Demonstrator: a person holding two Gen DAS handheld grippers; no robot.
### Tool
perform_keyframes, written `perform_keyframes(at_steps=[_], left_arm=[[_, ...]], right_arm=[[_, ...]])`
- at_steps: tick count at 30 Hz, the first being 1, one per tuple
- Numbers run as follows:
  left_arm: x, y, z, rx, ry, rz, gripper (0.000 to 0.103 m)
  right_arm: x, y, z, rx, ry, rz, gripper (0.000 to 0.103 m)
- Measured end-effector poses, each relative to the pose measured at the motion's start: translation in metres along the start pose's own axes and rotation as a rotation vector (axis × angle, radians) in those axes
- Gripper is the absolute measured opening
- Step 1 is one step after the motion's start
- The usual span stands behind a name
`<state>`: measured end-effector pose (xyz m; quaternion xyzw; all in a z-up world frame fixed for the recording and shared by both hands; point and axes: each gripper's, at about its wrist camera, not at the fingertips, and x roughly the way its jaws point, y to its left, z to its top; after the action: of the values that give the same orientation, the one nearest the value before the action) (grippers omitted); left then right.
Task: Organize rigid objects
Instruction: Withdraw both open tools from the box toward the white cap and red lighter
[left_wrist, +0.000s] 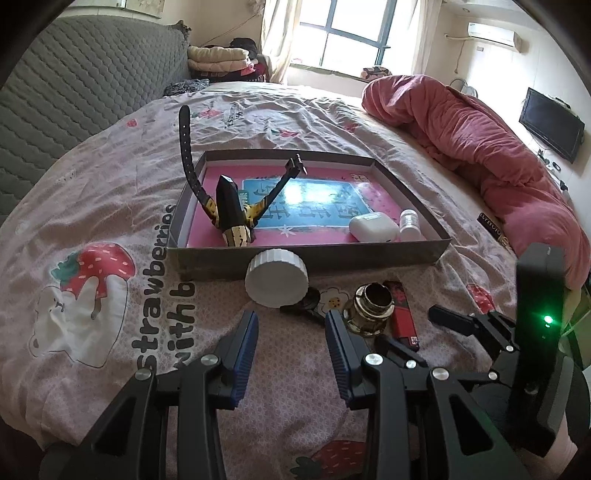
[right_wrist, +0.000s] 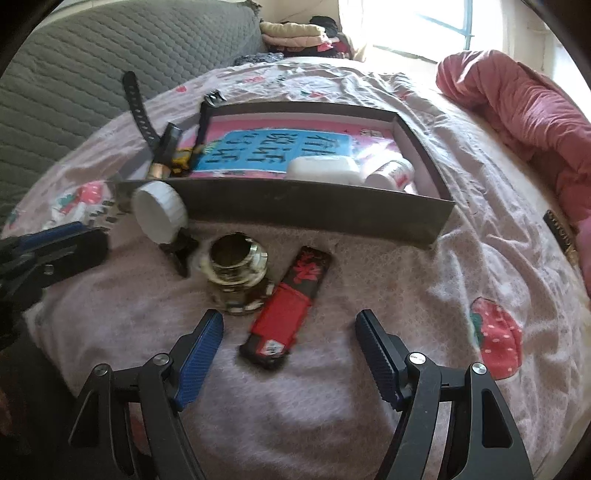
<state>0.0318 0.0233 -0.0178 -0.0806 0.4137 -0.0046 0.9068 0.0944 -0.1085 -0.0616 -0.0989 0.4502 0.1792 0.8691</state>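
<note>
On a strawberry-print bed sheet (left_wrist: 110, 206), a shallow cardboard tray (left_wrist: 306, 254) sits mid-bed; left gripper (left_wrist: 291, 325) and right gripper (right_wrist: 290, 326) fingers spread open, empty, over bare sheet nearby.

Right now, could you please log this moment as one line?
left hand-held gripper: open, empty | right hand-held gripper: open over lighter | box: partly filled

Your left gripper (left_wrist: 291, 321): black angular linkage arms, silver round screws at the pivots, blue ribbed pads on both jaws. Your right gripper (right_wrist: 290, 325): same black frame, silver screws, blue ribbed pads; its black upright housing shows a green light.
</note>
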Motion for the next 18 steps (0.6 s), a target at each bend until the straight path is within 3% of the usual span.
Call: perform_keyframes(at_steps=[9, 18], left_arm=[[0.006, 0.004, 0.001, -0.017, 0.007, 0.001, 0.038], [0.022, 0.013, 0.012, -0.114, 0.015, -0.024, 0.038]], right_arm=[[0.002, -0.031, 0.003, 0.114, 0.013, -0.033, 0.075], [0.011, -0.027, 0.009, 0.079, 0.014, -0.052, 0.075]])
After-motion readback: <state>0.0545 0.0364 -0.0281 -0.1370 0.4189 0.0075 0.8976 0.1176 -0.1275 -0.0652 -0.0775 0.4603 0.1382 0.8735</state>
